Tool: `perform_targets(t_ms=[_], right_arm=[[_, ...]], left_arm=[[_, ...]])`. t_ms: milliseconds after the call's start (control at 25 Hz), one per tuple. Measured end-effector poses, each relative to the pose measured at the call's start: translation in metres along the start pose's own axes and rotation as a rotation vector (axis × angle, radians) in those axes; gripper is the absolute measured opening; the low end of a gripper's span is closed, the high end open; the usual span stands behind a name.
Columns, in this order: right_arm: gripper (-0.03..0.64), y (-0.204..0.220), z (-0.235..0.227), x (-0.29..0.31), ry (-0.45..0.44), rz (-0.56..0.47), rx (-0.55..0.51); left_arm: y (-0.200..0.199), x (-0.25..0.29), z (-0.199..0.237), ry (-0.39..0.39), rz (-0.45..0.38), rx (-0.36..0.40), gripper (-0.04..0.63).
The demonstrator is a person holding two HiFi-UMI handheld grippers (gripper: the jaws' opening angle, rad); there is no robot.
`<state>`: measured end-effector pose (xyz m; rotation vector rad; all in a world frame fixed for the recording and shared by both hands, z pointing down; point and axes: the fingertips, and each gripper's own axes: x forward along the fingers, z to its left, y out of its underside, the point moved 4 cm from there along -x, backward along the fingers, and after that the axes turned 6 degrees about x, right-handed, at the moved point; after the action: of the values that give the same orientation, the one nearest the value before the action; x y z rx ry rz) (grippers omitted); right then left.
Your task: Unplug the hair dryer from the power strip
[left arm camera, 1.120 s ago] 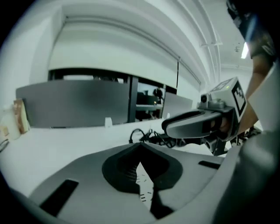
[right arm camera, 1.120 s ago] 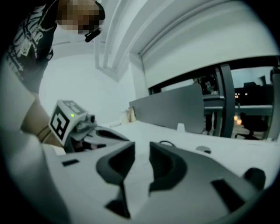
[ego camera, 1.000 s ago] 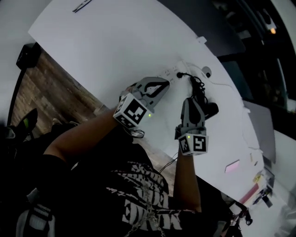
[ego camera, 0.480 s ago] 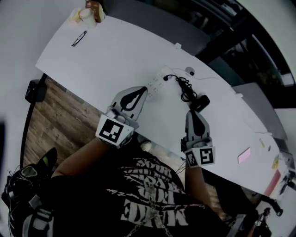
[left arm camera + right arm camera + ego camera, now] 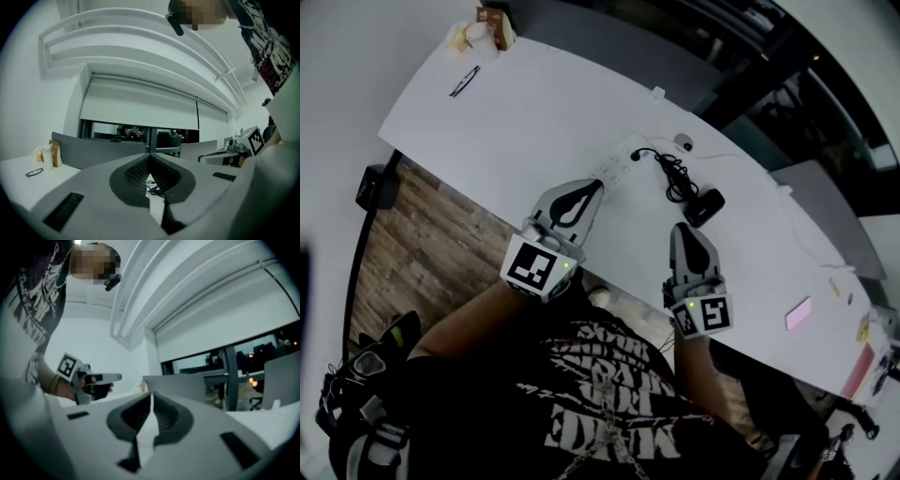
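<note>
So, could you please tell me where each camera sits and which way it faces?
Head view: on the person's head, steeply down at the table, power strip, hair dryer; both arms, left gripper, right gripper show.
Left gripper view: on that gripper, level along its shut jaws toward the windows; torso at right.
Right gripper view: likewise; torso at left.
Shared: each shows the other gripper.

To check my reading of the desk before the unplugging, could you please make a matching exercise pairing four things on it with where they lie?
Things: 1 glasses; 2 hair dryer; 3 power strip; 4 pink card.
Places: a, at the coiled cord's near end; b, far left, near a bag; c, toward the table's right end; d, mid-table, at the cord's far end.
Pairs: 1-b; 2-a; 3-d; 4-c.
</note>
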<state>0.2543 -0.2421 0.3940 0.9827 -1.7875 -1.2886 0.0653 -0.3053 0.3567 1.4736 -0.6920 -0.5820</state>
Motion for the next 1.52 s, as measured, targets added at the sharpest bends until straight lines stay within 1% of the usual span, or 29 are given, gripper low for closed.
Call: perform_targets(t_ms=[160,280,480,680,840,880,960,1000,1160,1320,1360,1400,1440,1480,1520], right_arm=[[0.041,0.01,-0.001,0.016,-0.009,0.031,0.017],[0.041,0.021,-0.006,0.036,-0.006,0.055,0.041],[0.041,0.045,-0.015,0.087,0.003,0.098,0.036],[0.041,0.089,-0.039,0.141,0.023,0.208,0.005],[0.044,0.127,-0.06,0.174,0.058,0.31,0.035],[0.05,0.135,-0.065,0.182,0.067,0.337,0.052],[0.152,0.148,-0.075,0.196,0.088,0.378,0.084],[0.156,0.151,-0.079,0.201,0.1,0.39,0.09],[0.156,0.155,-0.086,0.223,0.125,0.395,0.083],[0.156,0.157,-0.093,0.235,0.159,0.387,0.098],[0.13,0.157,-0.095,0.236,0.17,0.387,0.104],[0.077,0.155,-0.097,0.236,0.176,0.382,0.114],[0.074,0.152,-0.099,0.235,0.176,0.371,0.134],[0.074,0.148,-0.1,0.232,0.172,0.353,0.161],[0.073,0.145,-0.102,0.227,0.169,0.335,0.189]], left_arm=[[0.009,0.005,0.009,0.007,0.013,0.019,0.026],[0.025,0.012,0.017,0.009,0.065,-0.027,0.026],[0.064,0.035,0.036,0.037,0.155,-0.054,0.026],[0.108,0.07,0.051,0.074,0.238,-0.095,0.026],[0.148,0.096,0.056,0.105,0.311,-0.146,0.026],[0.158,0.101,0.056,0.112,0.33,-0.16,0.026],[0.177,0.112,0.055,0.129,0.376,-0.185,0.026],[0.187,0.116,0.054,0.137,0.403,-0.196,0.026],[0.22,0.13,0.046,0.174,0.516,-0.211,0.026],[0.247,0.134,0.026,0.266,0.634,-0.216,0.026],[0.252,0.134,0.021,0.284,0.669,-0.195,0.026],[0.256,0.134,0.018,0.296,0.702,-0.163,0.026],[0.259,0.134,0.016,0.305,0.727,-0.134,0.026],[0.26,0.135,0.014,0.31,0.739,-0.124,0.026],[0.261,0.136,0.013,0.313,0.74,-0.139,0.026]])
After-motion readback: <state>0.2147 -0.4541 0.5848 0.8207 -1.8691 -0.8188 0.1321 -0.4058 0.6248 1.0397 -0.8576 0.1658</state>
